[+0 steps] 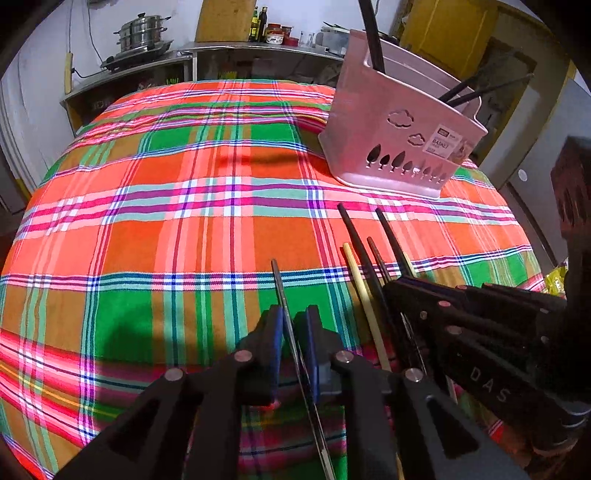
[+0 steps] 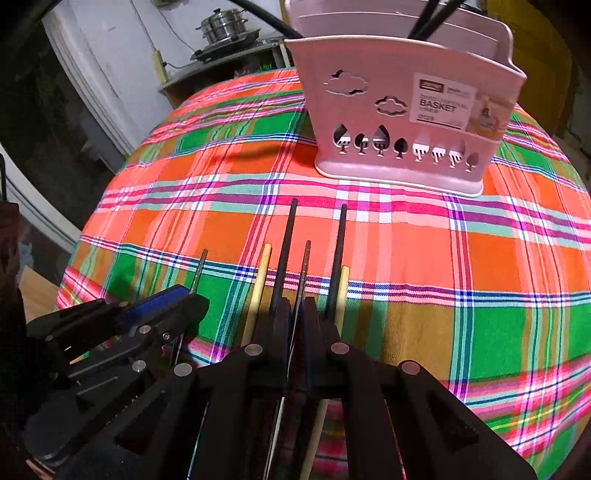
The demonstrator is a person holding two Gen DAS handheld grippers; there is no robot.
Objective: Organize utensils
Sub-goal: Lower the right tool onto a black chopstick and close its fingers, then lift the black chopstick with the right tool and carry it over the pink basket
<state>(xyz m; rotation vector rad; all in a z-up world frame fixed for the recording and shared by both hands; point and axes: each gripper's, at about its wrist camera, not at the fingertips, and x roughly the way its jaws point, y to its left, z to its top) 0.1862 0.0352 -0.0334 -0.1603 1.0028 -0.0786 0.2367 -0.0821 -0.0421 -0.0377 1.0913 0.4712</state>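
Left gripper [image 1: 295, 332]: slightly apart, thin metal chopstick [image 1: 282, 295] between pads
Right gripper [image 2: 295, 317]: clamped on second metal chopstick [image 2: 304, 266]
Basket [image 2: 399, 110]: pink, upright on plaid cloth [image 2: 184, 221]

A steel steamer pot [image 1: 142, 31] sits on a counter [image 1: 236, 50] against a white wall [image 1: 44, 40].

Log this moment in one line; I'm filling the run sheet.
left gripper: open around metal chopstick | right gripper: shut on metal chopstick | loose chopsticks on tablecloth | pink basket: holds dark chopsticks
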